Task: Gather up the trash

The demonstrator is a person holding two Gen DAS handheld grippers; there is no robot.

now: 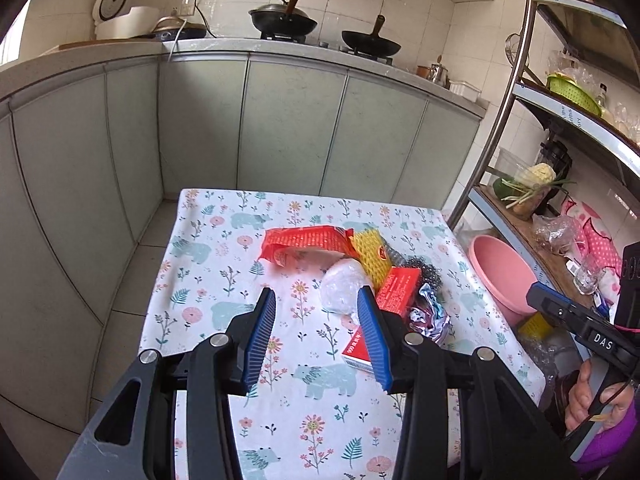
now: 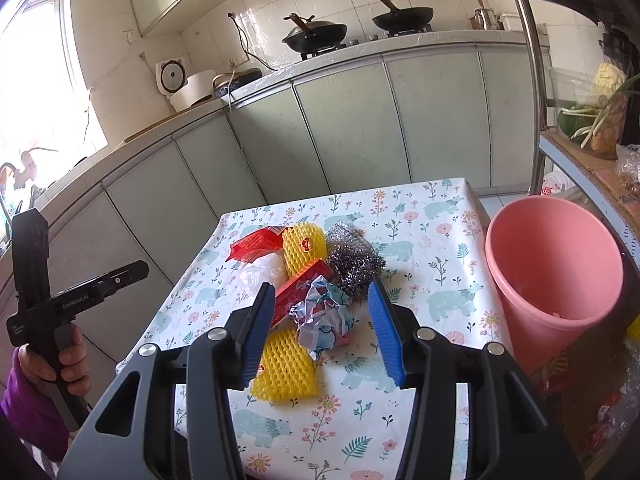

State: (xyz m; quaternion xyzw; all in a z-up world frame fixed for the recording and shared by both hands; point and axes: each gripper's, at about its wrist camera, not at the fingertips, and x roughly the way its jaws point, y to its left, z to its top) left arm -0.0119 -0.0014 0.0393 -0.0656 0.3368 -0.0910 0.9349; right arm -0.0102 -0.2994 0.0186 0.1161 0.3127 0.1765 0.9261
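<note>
Trash lies in a heap on the floral tablecloth (image 1: pixel 208 320): a torn red wrapper (image 1: pixel 304 242), a clear crumpled plastic bag (image 1: pixel 342 286), yellow foam netting (image 1: pixel 372 254), a red box (image 1: pixel 396 290), a steel wool scourer (image 2: pixel 352 258), a crumpled printed wrapper (image 2: pixel 324 316), and a second yellow net (image 2: pixel 286 366). My left gripper (image 1: pixel 316 300) is open, hovering in front of the plastic bag. My right gripper (image 2: pixel 322 294) is open, above the printed wrapper. A pink bin (image 2: pixel 552 272) stands to the right of the table.
Grey-green kitchen cabinets (image 1: pixel 288 128) with woks (image 1: pixel 282 18) on the counter stand beyond the table. A metal shelf rack (image 1: pixel 516 92) with vegetables and jars rises on the right, behind the bin. Tiled floor lies to the left of the table.
</note>
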